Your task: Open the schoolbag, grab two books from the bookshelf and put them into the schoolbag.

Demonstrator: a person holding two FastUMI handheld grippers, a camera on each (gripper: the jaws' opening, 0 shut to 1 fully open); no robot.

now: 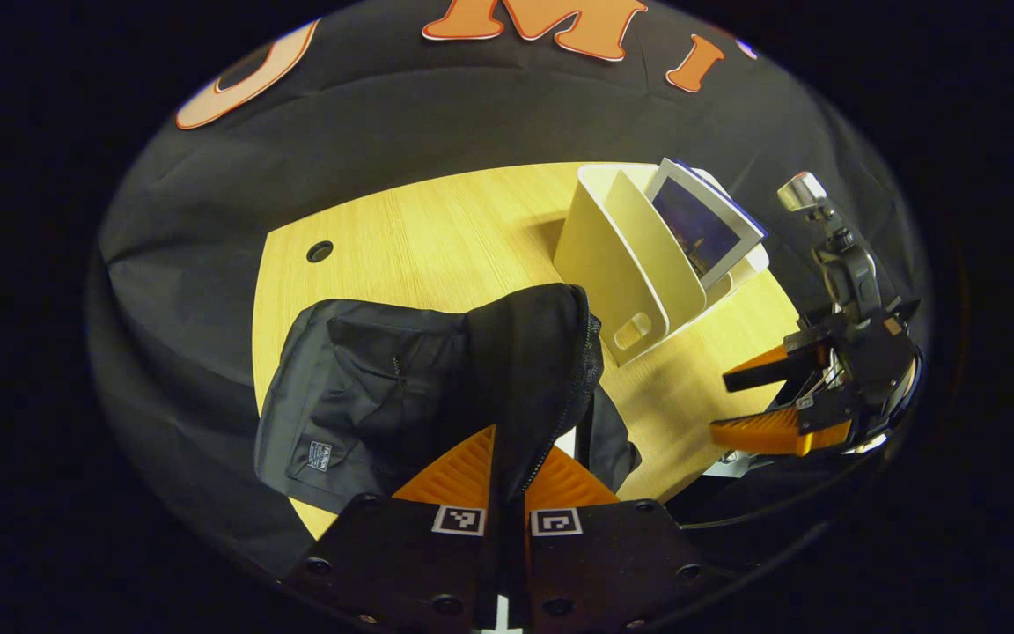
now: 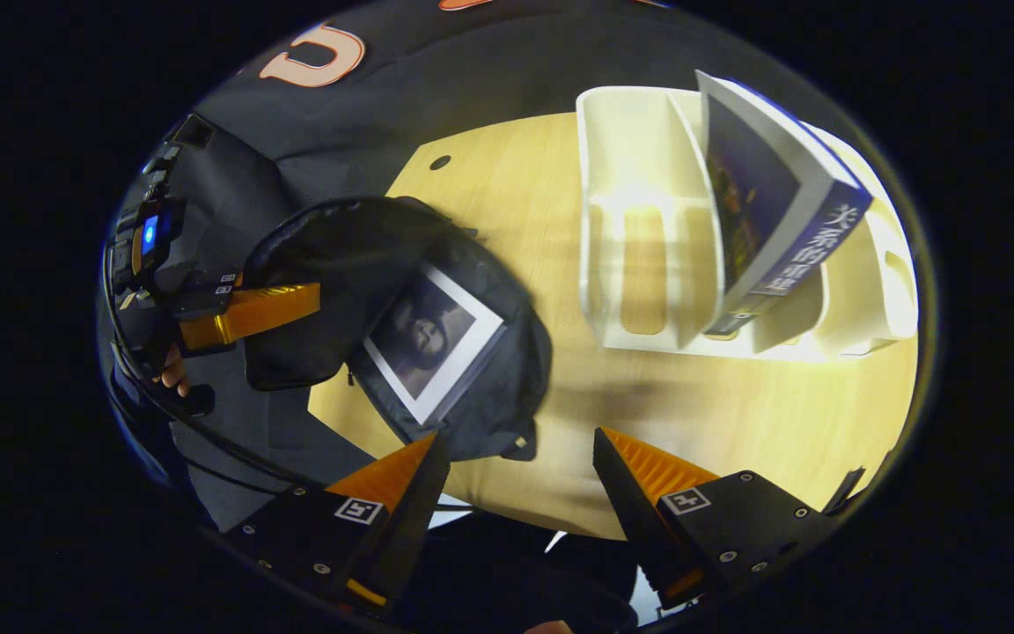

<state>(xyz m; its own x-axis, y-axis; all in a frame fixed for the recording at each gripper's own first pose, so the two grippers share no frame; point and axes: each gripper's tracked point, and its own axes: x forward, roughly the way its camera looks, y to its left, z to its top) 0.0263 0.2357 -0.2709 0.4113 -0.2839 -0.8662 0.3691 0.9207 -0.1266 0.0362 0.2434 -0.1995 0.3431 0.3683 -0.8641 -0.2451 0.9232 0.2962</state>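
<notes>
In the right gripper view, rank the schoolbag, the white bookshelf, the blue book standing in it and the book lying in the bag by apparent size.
1. white bookshelf and schoolbag: alike in spread, and the fisheye lens makes ranking unsure.
2. blue book, standing in the bookshelf.
3. book in the bag, partly tucked in.

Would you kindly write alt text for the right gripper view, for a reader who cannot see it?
An open black schoolbag lies on a wooden table with one book sitting in its opening, its flap held up by the left gripper. The right gripper hangs open and empty in the foreground; beyond, a second book leans in a cream bookshelf.
</notes>
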